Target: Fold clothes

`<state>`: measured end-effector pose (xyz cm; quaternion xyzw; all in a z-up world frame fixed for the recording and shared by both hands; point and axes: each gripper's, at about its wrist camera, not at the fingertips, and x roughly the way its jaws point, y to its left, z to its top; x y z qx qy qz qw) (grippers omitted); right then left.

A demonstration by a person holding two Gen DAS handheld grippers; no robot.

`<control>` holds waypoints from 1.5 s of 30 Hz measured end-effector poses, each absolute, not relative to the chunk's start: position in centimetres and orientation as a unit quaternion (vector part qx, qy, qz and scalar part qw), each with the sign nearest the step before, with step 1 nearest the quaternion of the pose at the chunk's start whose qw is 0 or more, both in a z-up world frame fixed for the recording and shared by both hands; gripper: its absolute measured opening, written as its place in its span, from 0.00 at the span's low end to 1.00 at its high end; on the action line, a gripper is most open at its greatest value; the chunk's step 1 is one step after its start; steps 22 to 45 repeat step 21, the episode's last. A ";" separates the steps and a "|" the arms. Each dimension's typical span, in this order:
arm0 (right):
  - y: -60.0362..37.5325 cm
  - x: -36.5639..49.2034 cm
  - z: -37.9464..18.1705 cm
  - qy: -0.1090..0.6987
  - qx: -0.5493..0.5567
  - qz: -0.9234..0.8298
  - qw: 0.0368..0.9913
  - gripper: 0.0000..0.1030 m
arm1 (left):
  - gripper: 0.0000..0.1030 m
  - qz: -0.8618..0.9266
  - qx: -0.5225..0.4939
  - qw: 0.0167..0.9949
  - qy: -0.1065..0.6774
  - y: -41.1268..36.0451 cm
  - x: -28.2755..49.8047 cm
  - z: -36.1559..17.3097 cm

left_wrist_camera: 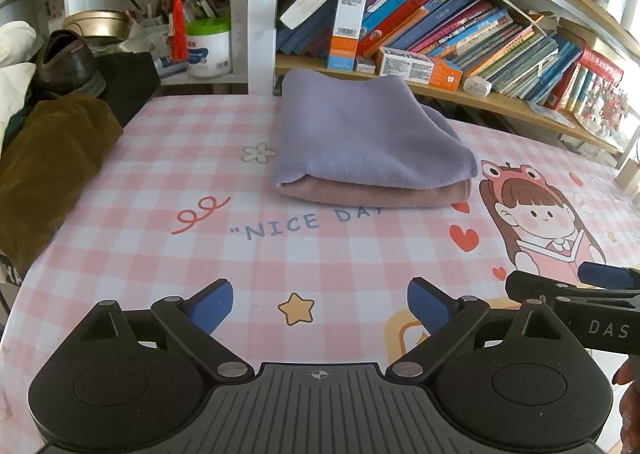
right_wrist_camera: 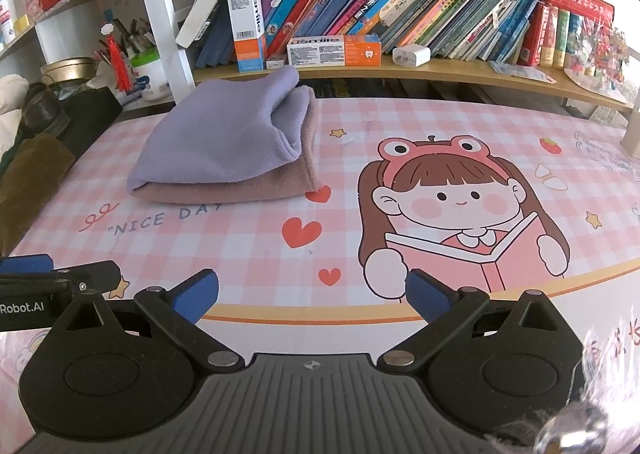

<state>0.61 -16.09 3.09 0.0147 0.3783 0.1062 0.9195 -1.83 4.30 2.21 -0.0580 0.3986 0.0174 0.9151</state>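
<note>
A folded lilac cloth point(left_wrist_camera: 360, 133) point(right_wrist_camera: 224, 141) lies on top of a folded dusty-pink cloth point(left_wrist_camera: 376, 193) point(right_wrist_camera: 232, 189), stacked at the far side of the pink checked table point(left_wrist_camera: 200, 254) point(right_wrist_camera: 240, 254). My left gripper point(left_wrist_camera: 320, 306) hovers open over the table's near side, well short of the stack, nothing between its blue pads. My right gripper point(right_wrist_camera: 312, 292) is open too and holds nothing, near the front edge. In the left wrist view the right gripper's tip point(left_wrist_camera: 600, 286) shows at the right edge; in the right wrist view the left gripper's tip point(right_wrist_camera: 40, 278) shows at the left.
A bookshelf point(left_wrist_camera: 440, 89) point(right_wrist_camera: 400, 71) full of books and boxes runs behind the table. A brown garment point(left_wrist_camera: 52, 165) point(right_wrist_camera: 28, 173), a shoe point(left_wrist_camera: 68, 61) and a dark bag pile up at the left edge. A white jar point(left_wrist_camera: 208, 49) stands far left.
</note>
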 end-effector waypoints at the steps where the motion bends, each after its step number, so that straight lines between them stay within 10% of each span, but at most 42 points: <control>1: -16.1 0.6 3.1 0.378 0.015 0.106 0.920 0.98 | 0.93 0.018 -0.059 0.916 0.397 4.3 -1.8 2.2; 45: -15.9 0.4 3.0 0.380 0.014 0.106 0.919 0.98 | 0.94 0.016 -0.061 0.919 0.389 4.6 -2.1 2.3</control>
